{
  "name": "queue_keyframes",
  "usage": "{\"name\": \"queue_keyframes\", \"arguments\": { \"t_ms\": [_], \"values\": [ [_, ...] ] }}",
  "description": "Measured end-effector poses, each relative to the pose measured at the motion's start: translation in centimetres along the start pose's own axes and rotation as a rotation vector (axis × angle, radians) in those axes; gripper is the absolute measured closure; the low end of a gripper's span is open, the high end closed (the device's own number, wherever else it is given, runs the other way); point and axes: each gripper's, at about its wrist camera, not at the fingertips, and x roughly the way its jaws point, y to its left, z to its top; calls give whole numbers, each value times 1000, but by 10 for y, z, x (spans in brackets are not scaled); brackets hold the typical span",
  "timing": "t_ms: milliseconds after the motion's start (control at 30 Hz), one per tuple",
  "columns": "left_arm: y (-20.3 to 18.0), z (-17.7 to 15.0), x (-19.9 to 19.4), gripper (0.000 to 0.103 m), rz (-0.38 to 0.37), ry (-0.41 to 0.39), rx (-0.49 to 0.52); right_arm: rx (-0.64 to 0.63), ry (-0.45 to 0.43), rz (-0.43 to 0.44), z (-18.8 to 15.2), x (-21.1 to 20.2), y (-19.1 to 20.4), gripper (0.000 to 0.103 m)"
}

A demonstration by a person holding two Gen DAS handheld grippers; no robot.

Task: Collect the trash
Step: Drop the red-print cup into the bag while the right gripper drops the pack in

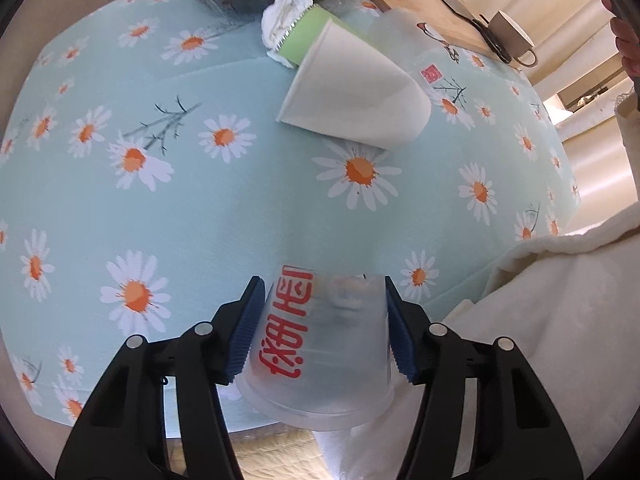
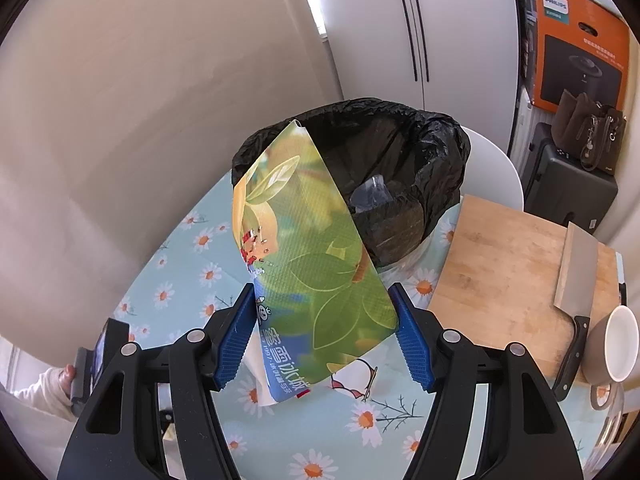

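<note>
A translucent plastic cup (image 1: 320, 344) with red characters lies at the near edge of the daisy tablecloth (image 1: 180, 208), rim toward the camera. My left gripper (image 1: 323, 280) is shut on it, a blue pad on each side. A white paper cup (image 1: 352, 96) lies on its side farther back, with a green cup (image 1: 304, 36) and crumpled tissue (image 1: 286, 4) behind it. My right gripper (image 2: 322, 288) is shut on a flattened green drink cup (image 2: 312, 248), held tilted in front of the black-bagged bin (image 2: 400, 152).
A wooden cutting board (image 2: 500, 272) with a cleaver (image 2: 576, 276) lies right of the bin, and a grey mug (image 2: 616, 344) stands beside it. Scraps lie inside the bin. A white fleece sleeve (image 1: 560, 312) covers the table's near right edge. A hand (image 2: 66, 372) shows at far left.
</note>
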Motion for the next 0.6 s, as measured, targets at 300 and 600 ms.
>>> {"name": "queue_keyframes", "arguments": {
  "t_ms": [300, 600],
  "values": [
    [11, 15, -28, 45, 50, -72, 0, 9, -18, -22, -1, -8, 0, 41],
    [27, 44, -63, 45, 101, -175, -13, 24, -42, -50, 2, -18, -3, 41]
  ]
}}
